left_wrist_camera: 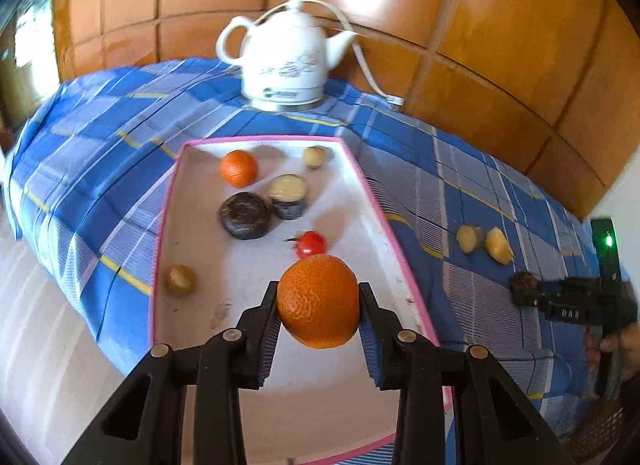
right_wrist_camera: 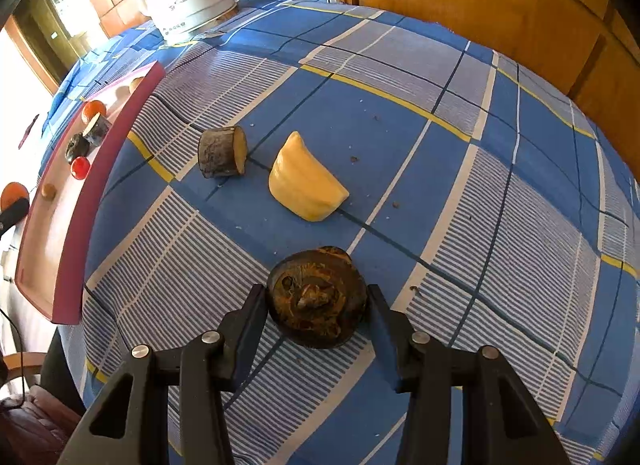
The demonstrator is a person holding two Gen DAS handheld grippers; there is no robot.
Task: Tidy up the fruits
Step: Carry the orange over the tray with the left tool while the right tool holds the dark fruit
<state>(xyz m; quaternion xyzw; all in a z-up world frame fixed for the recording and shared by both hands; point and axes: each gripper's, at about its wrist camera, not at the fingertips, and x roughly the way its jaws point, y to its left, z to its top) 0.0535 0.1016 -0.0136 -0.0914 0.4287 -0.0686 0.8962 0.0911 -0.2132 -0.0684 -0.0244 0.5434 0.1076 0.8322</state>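
Over the pink-rimmed tray (left_wrist_camera: 362, 181), my left gripper (left_wrist_camera: 319, 301) has its fingers closed on a large orange (left_wrist_camera: 318, 301), held across its widest part; the peel looks firm and grippy. On the surface (right_wrist_camera: 400, 65), my right gripper (right_wrist_camera: 317, 297) straddles a dark round fruit (right_wrist_camera: 316, 297), fingers open just beside its sides, seemingly not squeezing. It looks hard, possibly slick.

Left gripper (left_wrist_camera: 319, 297) with jaws clamped on a load, right gripper (right_wrist_camera: 317, 297) jaws parted.
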